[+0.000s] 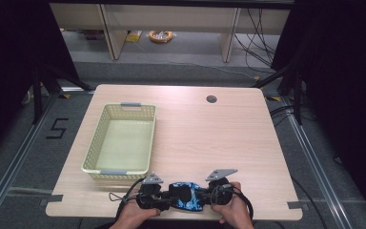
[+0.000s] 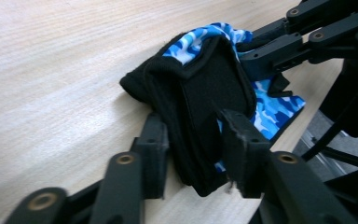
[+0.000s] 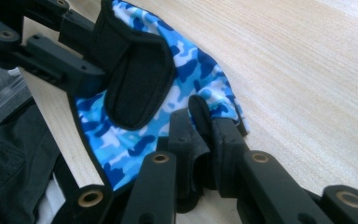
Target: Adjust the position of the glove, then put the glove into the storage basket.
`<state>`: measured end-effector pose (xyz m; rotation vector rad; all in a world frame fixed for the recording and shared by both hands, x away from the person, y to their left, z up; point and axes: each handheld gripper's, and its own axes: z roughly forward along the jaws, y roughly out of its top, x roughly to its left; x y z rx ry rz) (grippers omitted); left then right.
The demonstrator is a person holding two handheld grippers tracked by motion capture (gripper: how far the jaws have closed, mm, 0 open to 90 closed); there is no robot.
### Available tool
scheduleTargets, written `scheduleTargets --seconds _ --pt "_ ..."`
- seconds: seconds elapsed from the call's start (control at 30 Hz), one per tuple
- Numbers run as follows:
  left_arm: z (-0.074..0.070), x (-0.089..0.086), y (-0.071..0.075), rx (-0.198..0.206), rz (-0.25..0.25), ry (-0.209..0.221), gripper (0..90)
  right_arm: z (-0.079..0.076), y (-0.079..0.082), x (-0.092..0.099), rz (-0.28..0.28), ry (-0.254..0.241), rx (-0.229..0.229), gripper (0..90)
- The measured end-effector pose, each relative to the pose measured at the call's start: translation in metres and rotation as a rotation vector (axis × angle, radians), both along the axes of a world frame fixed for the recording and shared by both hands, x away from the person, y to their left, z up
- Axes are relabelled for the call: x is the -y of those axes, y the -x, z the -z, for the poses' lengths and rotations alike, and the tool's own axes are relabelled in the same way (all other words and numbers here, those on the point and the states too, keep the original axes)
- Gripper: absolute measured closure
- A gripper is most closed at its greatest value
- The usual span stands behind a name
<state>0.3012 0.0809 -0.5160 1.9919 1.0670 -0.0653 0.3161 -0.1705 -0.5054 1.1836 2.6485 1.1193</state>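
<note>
1. Pale wooden table, empty mesh basket at left.
2. Near front edge: blue camouflage glove, soft, light, floppy.
3. Left gripper loosely straddling black cuff, jaws partly apart.
4. Right gripper pinching glove's edge; best gripped at hems.

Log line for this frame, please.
object: blue camouflage fabric glove with black strap | left gripper: around strap | right gripper: pinching edge | table's near edge
</note>
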Motion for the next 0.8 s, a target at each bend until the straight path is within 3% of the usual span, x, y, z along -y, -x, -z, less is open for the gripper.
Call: scheduleTargets --seconds 0.2,0.47,0.6,0.67,0.8 --pt "0.0 0.001 0.004 0.06 -0.005 -0.013 71.7 0.0 0.0 0.0 -0.002 0.001 0.002 80.5" --pt "-0.006 -0.001 0.006 0.074 0.0 0.008 77.0 -0.004 0.001 0.001 -0.005 0.006 0.007 81.2" --pt "-0.012 -0.006 0.006 0.075 -0.001 0.027 78.7 -0.009 0.001 0.004 -0.013 -0.039 0.012 81.6" --pt "-0.014 -0.006 0.007 0.082 -0.01 0.042 78.9 -0.013 0.001 0.005 -0.014 -0.043 0.04 81.6" --pt "-0.015 -0.009 0.005 0.083 -0.003 0.048 78.9 -0.019 0.002 0.004 -0.018 -0.05 0.04 81.8"
